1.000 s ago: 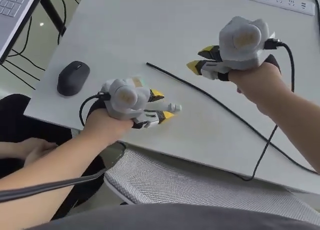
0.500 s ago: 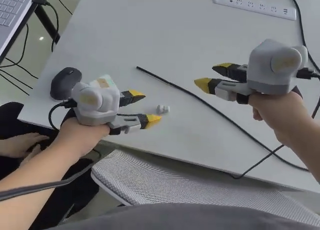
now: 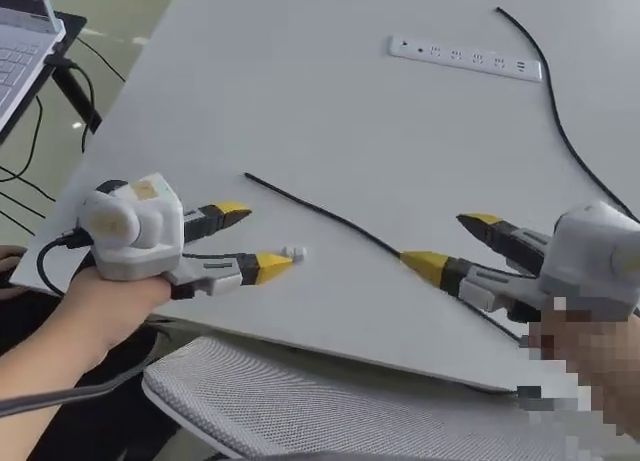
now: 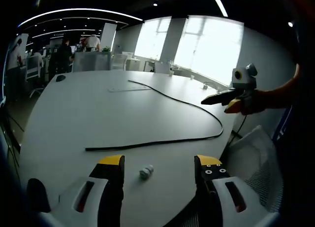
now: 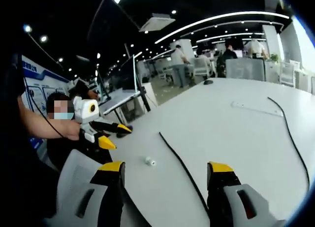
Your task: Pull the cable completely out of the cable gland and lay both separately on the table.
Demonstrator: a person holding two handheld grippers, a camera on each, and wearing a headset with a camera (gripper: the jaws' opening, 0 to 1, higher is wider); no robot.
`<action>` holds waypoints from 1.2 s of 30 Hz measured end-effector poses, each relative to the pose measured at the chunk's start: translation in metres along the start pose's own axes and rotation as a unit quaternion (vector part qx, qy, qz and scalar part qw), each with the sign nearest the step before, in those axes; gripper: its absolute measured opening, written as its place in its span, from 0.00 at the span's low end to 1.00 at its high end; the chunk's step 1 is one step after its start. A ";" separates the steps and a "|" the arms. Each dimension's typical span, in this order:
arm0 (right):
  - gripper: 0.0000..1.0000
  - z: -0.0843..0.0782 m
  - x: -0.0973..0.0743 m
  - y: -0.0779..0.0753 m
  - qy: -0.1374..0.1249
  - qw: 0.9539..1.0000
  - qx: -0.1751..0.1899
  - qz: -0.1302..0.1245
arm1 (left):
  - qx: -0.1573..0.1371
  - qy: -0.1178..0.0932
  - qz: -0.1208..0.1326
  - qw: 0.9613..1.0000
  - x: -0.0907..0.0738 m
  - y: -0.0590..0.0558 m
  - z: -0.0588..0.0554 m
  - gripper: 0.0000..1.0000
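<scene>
Apart on table (image 3: 300,111), cable gland (image 3: 293,252) and cable (image 3: 320,212), left gripper (image 3: 265,238) and right gripper (image 3: 434,238) spread wide, empty

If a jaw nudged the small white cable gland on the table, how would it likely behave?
The cable gland looks tiny and plastic, so it is probably light and easily flicked away. Its body appears roundish, so it may roll on the smooth table. Being near the table's edge, it might fall off.
</scene>
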State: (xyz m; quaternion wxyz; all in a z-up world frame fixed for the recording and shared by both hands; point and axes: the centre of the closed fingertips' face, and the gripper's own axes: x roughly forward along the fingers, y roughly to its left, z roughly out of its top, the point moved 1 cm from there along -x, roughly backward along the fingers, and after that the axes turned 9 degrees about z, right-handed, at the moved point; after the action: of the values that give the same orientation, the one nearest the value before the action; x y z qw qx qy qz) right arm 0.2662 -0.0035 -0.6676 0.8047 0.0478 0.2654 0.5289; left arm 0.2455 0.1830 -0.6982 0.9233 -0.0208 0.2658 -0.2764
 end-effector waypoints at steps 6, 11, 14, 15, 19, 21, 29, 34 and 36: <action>0.77 -0.022 -0.013 -0.001 0.001 1.000 0.005 -0.001 | -0.009 -0.009 -0.006 1.000 -0.005 -0.011 0.001 0.65; 0.83 -0.025 -0.022 -0.008 -0.012 1.000 0.006 -0.009 | 0.003 -0.007 -0.013 1.000 -0.011 -0.019 0.001 0.71; 0.85 -0.026 -0.024 -0.006 -0.009 1.000 -0.002 -0.006 | 0.019 -0.001 -0.016 1.000 -0.014 -0.021 0.000 0.77; 0.87 -0.026 -0.025 -0.006 -0.009 1.000 -0.005 -0.004 | 0.019 -0.002 -0.016 1.000 -0.015 -0.021 0.000 0.79; 0.94 -0.028 -0.026 -0.004 0.000 1.000 -0.027 0.001 | 0.015 -0.006 -0.012 1.000 -0.019 -0.020 0.003 0.82; 0.97 -0.029 -0.028 -0.004 -0.001 1.000 -0.025 0.007 | 0.022 -0.003 -0.012 1.000 -0.020 -0.018 0.003 0.83; 0.99 -0.050 -0.030 -0.005 0.052 0.998 -0.009 0.019 | 0.039 0.022 -0.015 0.999 -0.016 -0.012 -0.006 0.87; 0.99 -0.057 -0.032 -0.008 0.067 0.998 -0.016 0.017 | 0.042 0.055 -0.016 0.997 -0.012 -0.013 -0.018 0.93; 0.99 -0.059 -0.033 -0.007 0.071 0.997 -0.019 0.018 | 0.049 0.058 -0.013 0.997 -0.012 -0.011 -0.018 0.93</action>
State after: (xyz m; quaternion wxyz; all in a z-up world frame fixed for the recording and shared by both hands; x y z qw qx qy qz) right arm 0.2346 -0.0474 -0.7080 0.7750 -0.0005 0.3110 0.5502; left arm 0.2224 0.1815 -0.7059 0.9025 0.0374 0.3047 -0.3022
